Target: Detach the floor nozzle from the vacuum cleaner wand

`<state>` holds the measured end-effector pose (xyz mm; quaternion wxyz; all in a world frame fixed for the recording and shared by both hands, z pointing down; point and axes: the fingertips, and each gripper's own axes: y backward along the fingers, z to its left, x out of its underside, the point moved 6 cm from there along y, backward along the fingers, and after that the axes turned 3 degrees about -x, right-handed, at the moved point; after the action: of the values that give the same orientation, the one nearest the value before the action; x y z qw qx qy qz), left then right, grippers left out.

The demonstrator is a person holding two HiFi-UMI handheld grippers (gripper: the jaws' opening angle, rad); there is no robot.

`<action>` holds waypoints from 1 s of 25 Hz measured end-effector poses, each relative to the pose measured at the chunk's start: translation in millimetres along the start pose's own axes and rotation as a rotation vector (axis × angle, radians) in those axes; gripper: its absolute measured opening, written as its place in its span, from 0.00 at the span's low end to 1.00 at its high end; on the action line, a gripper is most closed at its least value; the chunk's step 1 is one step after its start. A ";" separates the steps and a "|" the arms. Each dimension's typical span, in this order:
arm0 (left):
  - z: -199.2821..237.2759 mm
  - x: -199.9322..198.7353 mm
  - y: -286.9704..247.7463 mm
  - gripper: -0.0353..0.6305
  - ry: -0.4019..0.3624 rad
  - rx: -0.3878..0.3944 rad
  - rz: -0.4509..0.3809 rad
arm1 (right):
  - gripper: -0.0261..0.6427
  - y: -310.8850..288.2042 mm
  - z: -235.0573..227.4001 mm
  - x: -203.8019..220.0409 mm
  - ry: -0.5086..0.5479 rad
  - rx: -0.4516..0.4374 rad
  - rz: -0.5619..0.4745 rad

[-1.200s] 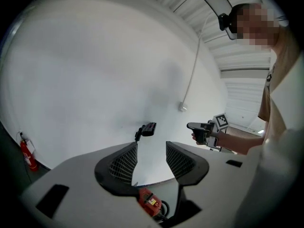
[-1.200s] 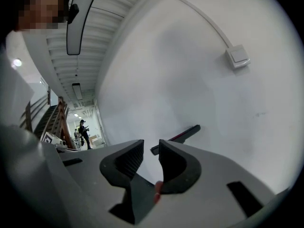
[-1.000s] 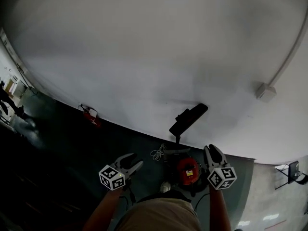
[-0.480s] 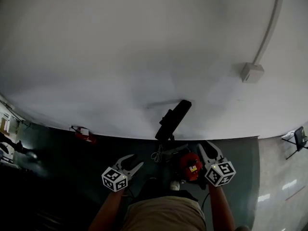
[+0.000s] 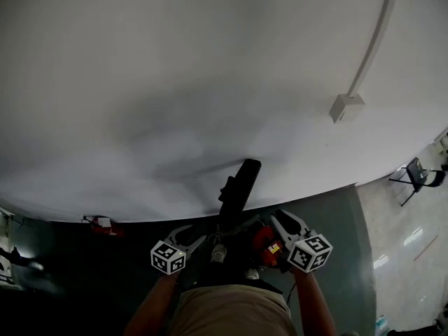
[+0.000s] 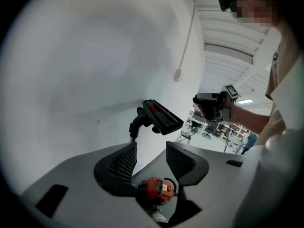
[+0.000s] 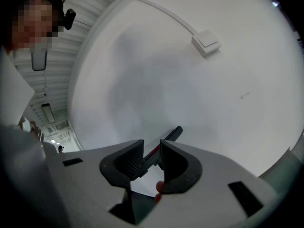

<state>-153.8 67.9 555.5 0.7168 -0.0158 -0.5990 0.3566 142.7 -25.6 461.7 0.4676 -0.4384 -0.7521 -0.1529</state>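
Note:
The black floor nozzle (image 5: 239,183) stands raised against the white wall on its wand (image 5: 222,214), above the red vacuum canister (image 5: 269,246). In the left gripper view the nozzle (image 6: 161,116) hangs beyond the jaws, with the canister (image 6: 156,189) low between them. My left gripper (image 5: 196,234) (image 6: 149,146) is open and holds nothing, just left of the wand's foot. My right gripper (image 5: 281,217) (image 7: 151,146) is shut on nothing, right of the wand above the canister. The nozzle (image 7: 173,133) shows far off through its narrow slit.
A white wall box (image 5: 346,107) with a conduit running up from it sits high on the right. A small red object (image 5: 98,224) lies at the wall's foot on the left. A chair (image 5: 418,173) stands far right on the grey floor (image 5: 336,257).
The view has swung along the wall, so the nozzle now sits left of centre. Both grippers have drawn nearer the vacuum, the left one more, and it has dropped beside the wand.

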 end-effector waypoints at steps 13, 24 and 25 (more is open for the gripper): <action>83.8 -14.8 -111.2 0.33 -0.186 0.290 0.089 | 0.39 -91.4 -7.0 14.3 -0.219 0.177 0.072; 103.7 23.2 -222.8 0.50 -0.307 0.406 0.214 | 0.54 -159.1 -36.4 36.6 -0.443 0.246 0.135; 104.6 26.6 -230.2 0.50 -0.319 0.411 0.226 | 0.54 -163.9 -38.8 39.4 -0.462 0.248 0.149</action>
<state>-130.7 -131.8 711.1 0.5572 0.1193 -0.6139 0.5462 26.2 -123.3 544.2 0.3435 -0.4552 -0.8176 0.0792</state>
